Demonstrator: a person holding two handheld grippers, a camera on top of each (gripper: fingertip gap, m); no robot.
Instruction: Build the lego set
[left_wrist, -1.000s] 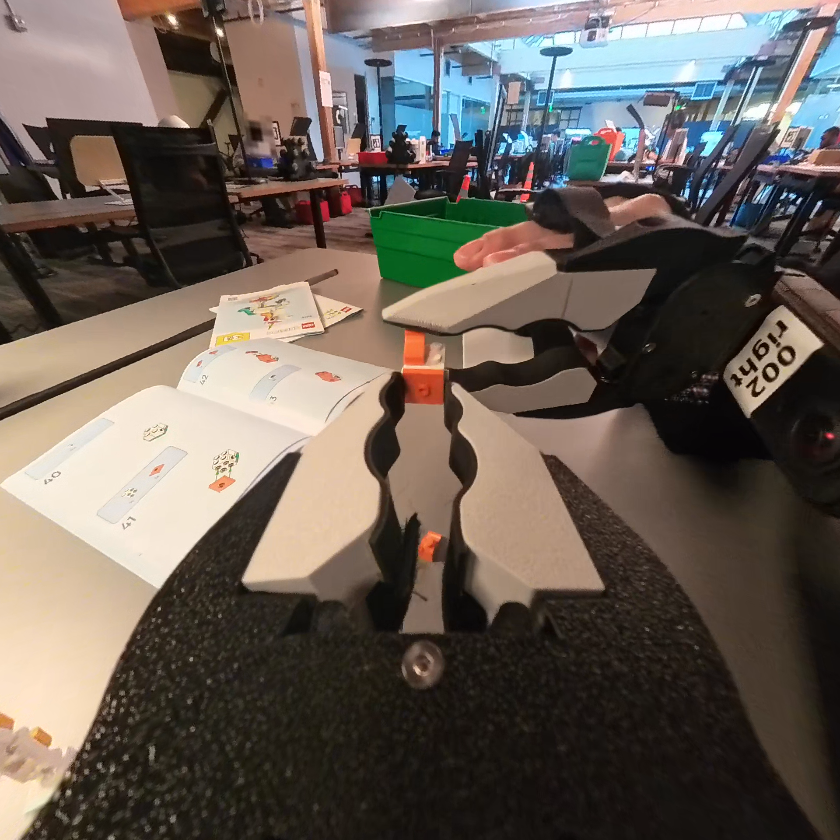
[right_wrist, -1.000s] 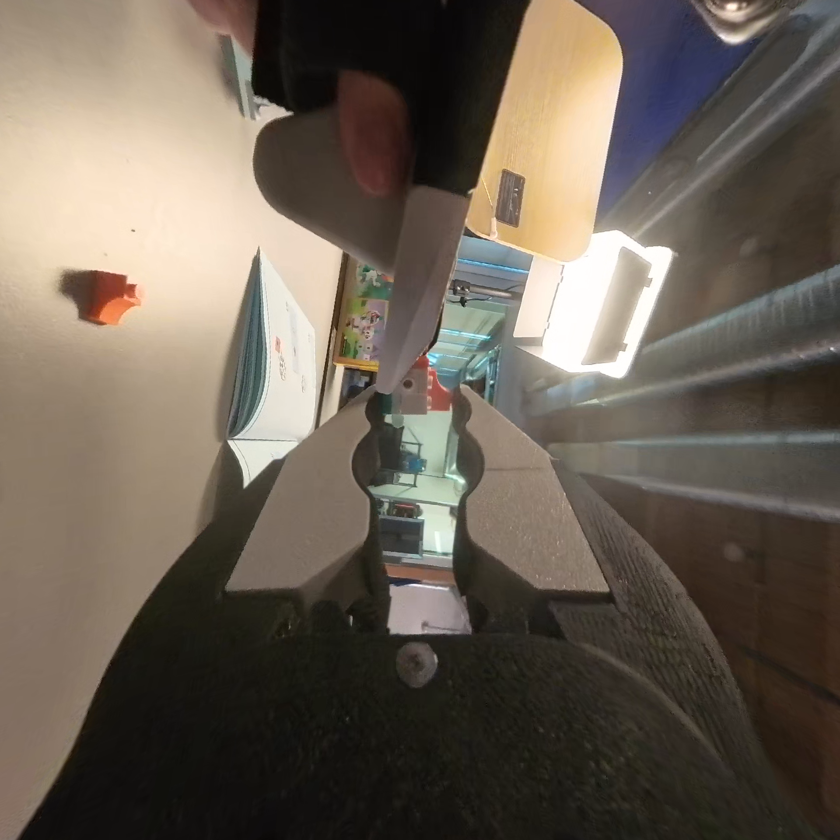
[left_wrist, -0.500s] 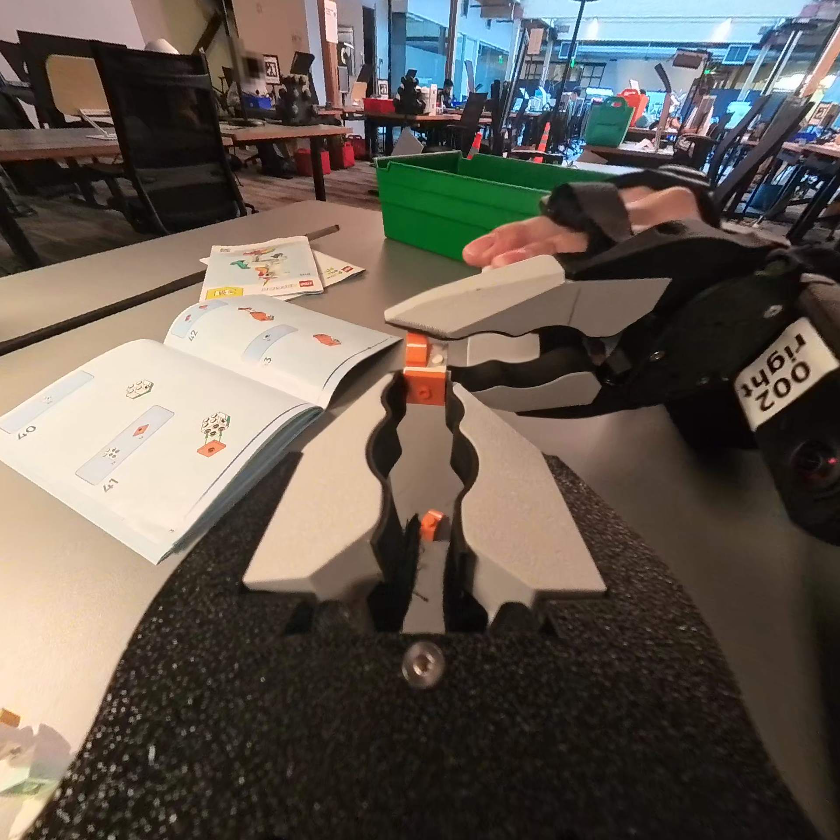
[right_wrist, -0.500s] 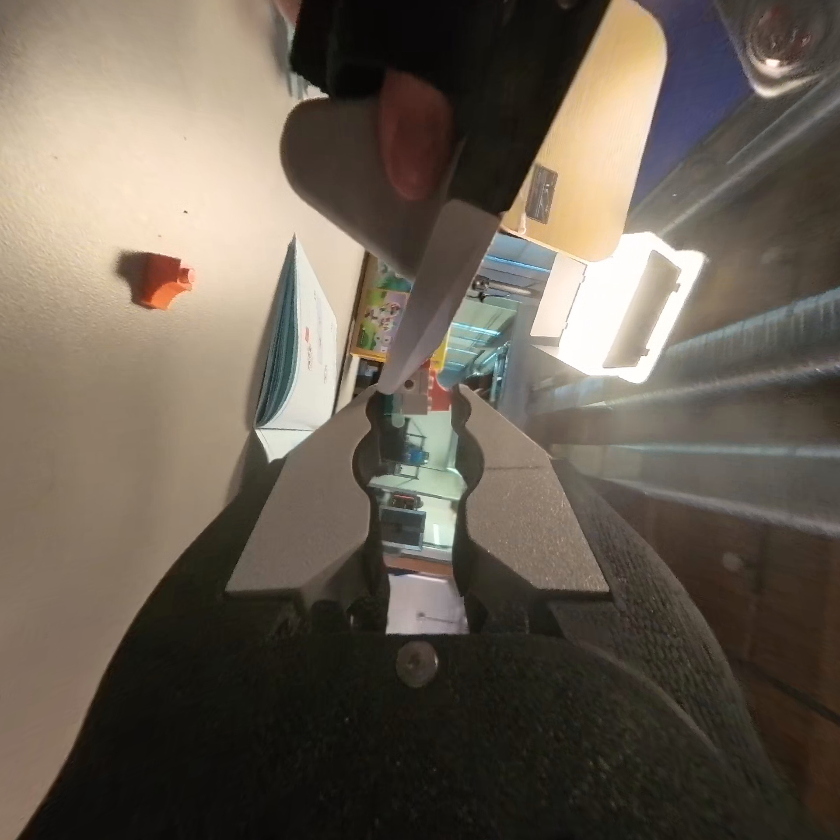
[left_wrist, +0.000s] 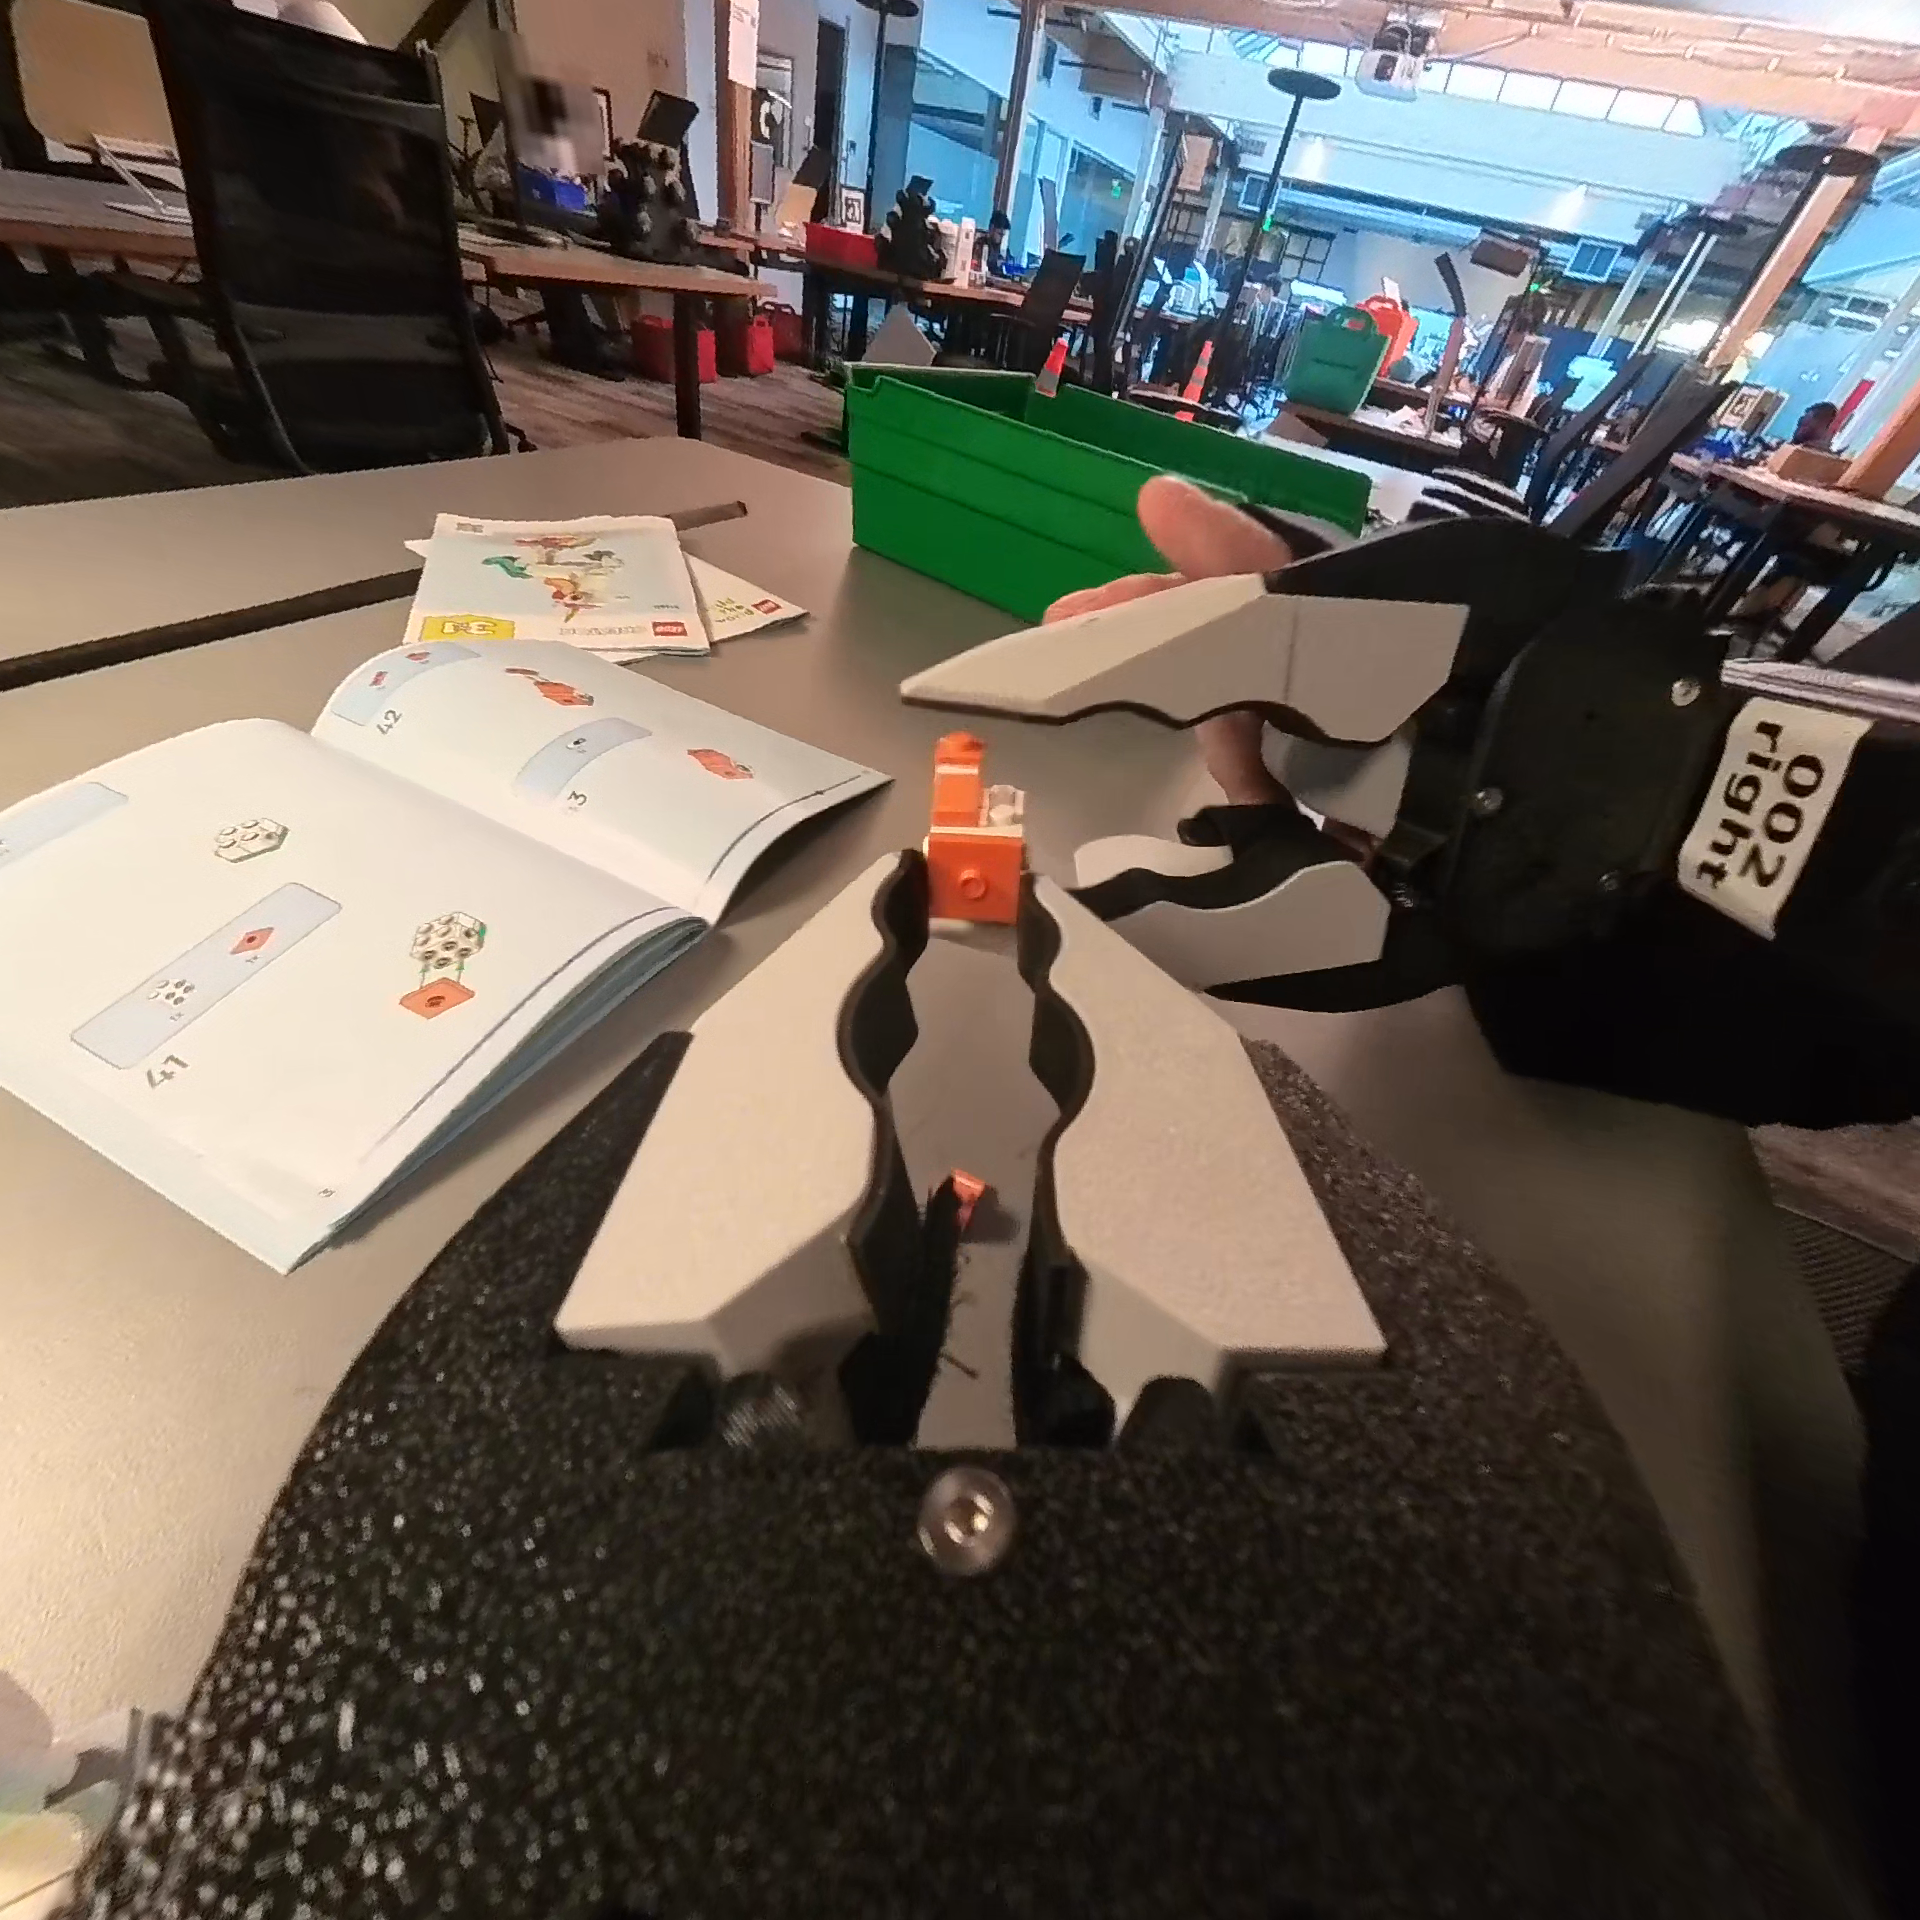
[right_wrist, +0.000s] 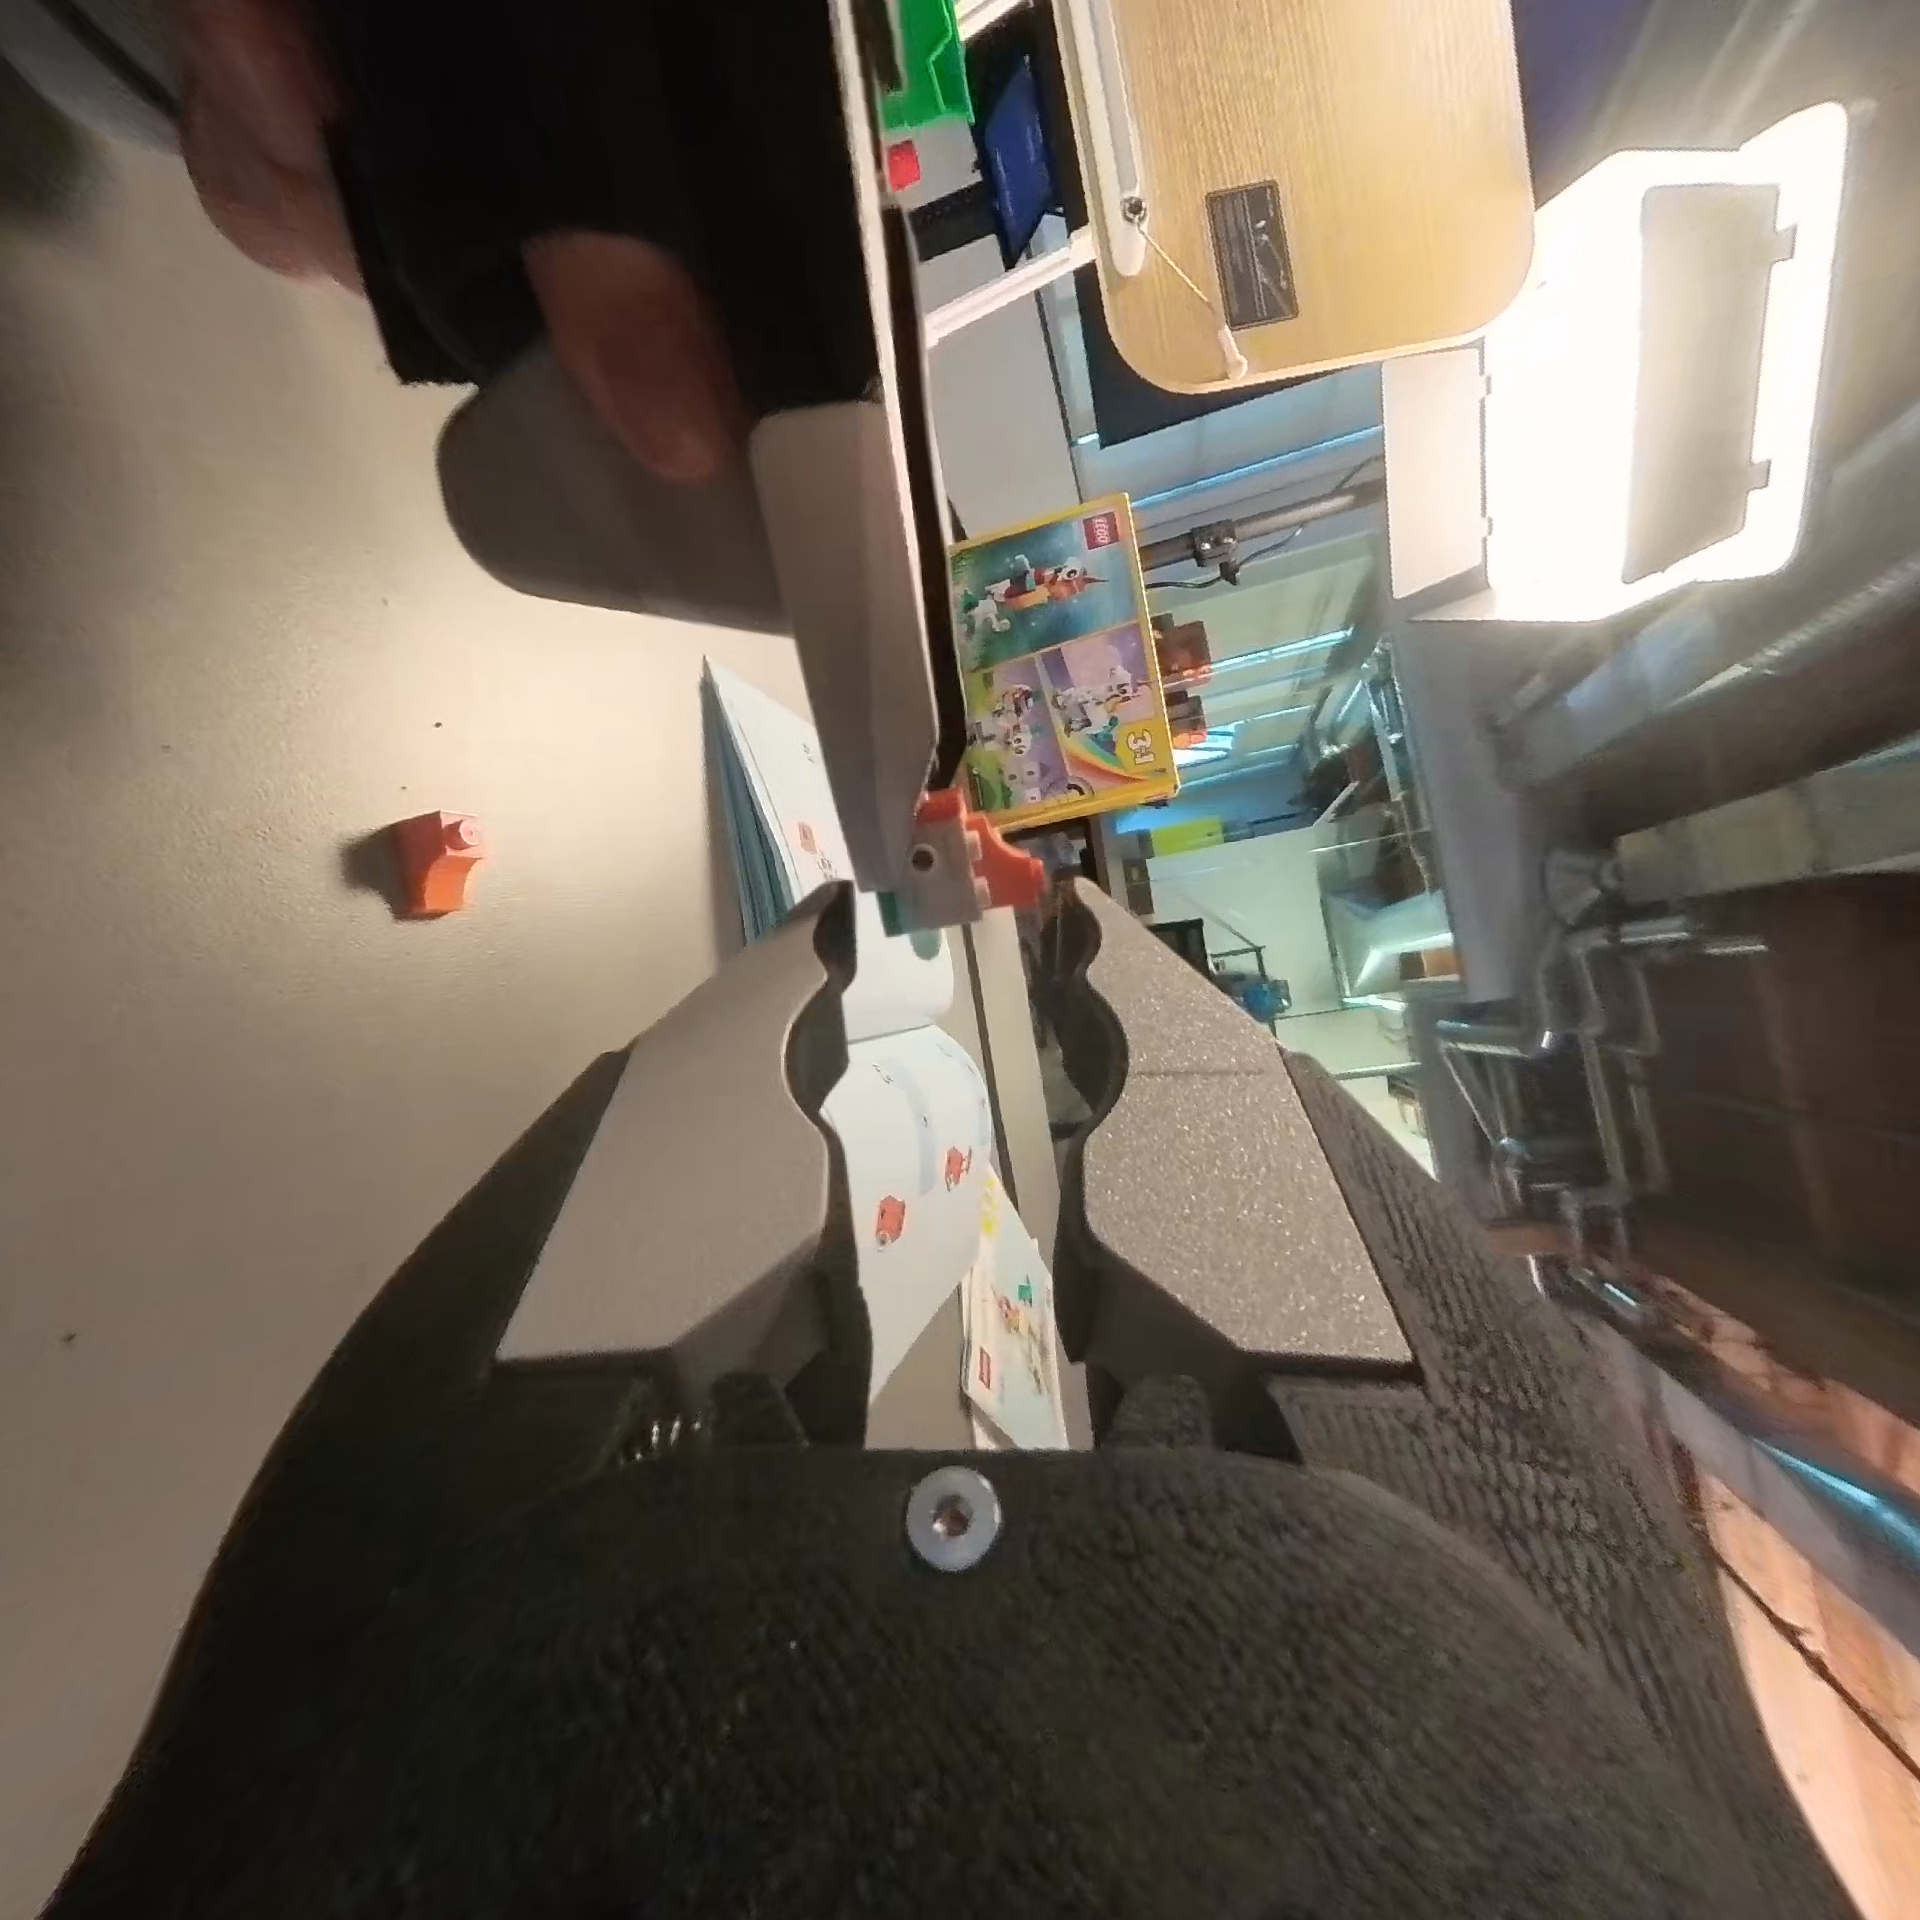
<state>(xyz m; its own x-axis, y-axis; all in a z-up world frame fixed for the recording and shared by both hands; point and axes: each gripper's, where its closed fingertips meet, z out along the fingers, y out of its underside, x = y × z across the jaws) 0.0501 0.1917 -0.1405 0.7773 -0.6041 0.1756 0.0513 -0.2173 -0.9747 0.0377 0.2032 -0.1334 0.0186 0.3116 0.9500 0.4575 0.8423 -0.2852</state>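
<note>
Between tool tips: orange-and-grey lego assembly (left_wrist: 971, 844).

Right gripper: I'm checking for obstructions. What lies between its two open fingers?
In the left wrist view nothing sits between the right gripper's fingers; the orange lego assembly, held by the left gripper, stands just off their tips.

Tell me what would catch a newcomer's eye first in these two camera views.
Probably the small orange and grey lego assembly pinched at the tips of the left gripper, with the right gripper open around it from the right side. Next comes the open instruction booklet lying on the grey table to the left, and the bright green bin behind.
</note>
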